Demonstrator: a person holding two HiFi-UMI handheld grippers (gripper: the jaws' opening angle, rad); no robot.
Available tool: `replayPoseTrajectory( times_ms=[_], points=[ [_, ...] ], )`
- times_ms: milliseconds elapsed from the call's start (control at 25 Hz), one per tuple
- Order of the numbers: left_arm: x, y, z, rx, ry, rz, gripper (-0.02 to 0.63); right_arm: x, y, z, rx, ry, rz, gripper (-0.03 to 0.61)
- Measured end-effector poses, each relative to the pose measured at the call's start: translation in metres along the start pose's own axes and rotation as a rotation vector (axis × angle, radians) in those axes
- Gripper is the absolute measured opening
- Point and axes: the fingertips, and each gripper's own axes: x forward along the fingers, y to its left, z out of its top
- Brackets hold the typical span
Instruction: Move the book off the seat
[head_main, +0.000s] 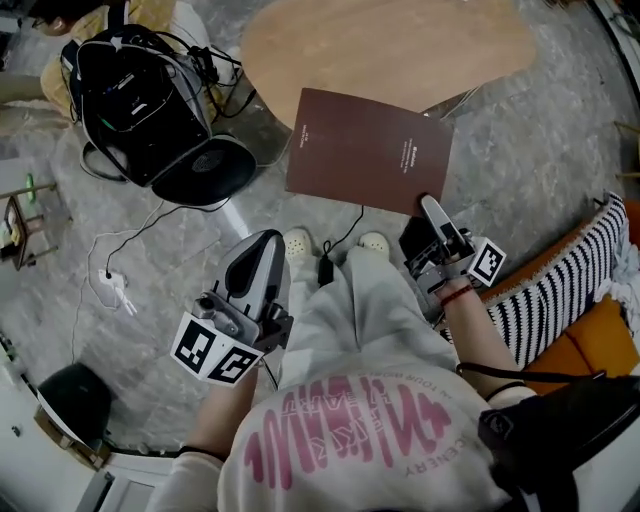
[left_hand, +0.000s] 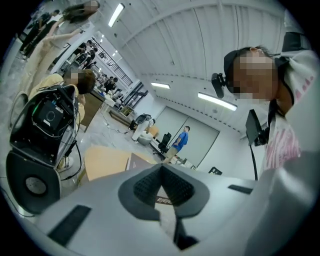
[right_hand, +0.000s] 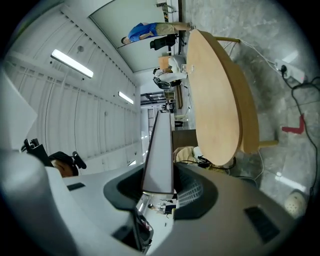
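Head view, book: the brown book (head_main: 368, 150) hung in the air over the grey floor (head_main: 540, 150), cover up, just ahead of the person's white shoes (head_main: 298, 243); its far corner overlapped the edge of the round wooden counter (head_main: 390, 45) in the picture; it was well apart from the orange seat (head_main: 590, 345) and the striped cushion (head_main: 555, 290) at the right
Head view, right gripper: the right gripper (head_main: 432, 212) had its jaws clenched on the book's near edge
Head view, left gripper: the left gripper (head_main: 266, 243) was low beside the person's pale trousers (head_main: 360, 300); jaws drawn together, nothing in them
Head view, surroundings: a black machine (head_main: 150, 110) with cables stood on the floor at the upper left
Left gripper view, jaws: the tips met; no thing was gripped; through the gap behind the tips a strip of lettered brown cover showed
Left gripper view, beyond: the book's corner lay beside the counter; the black machine stood at the left
Right gripper view, jaws: grasping the book (right_hand: 160, 150), seen edge-on, both pads against it
Right gripper view, beyond: the counter was just past the book's far end; the floor with cables lay at the right
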Motion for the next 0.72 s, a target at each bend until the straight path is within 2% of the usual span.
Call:
replayPoseTrajectory(
  times_ms=[280,400,720],
  points=[
    [0.002,0.025,-0.044,-0.061,0.095,-0.028,0.008,-0.012,-0.051,-0.022,0.000,-0.011,-0.043,0.158],
    [0.005,0.032,-0.062,-0.080,0.145,-0.048,0.008,-0.012,-0.074,-0.024,0.014,-0.036,-0.062,0.158],
    [0.022,0.036,-0.102,-0.146,0.216,-0.092,0.008,-0.013,-0.117,-0.019,0.048,-0.109,-0.069,0.158]
  ],
)
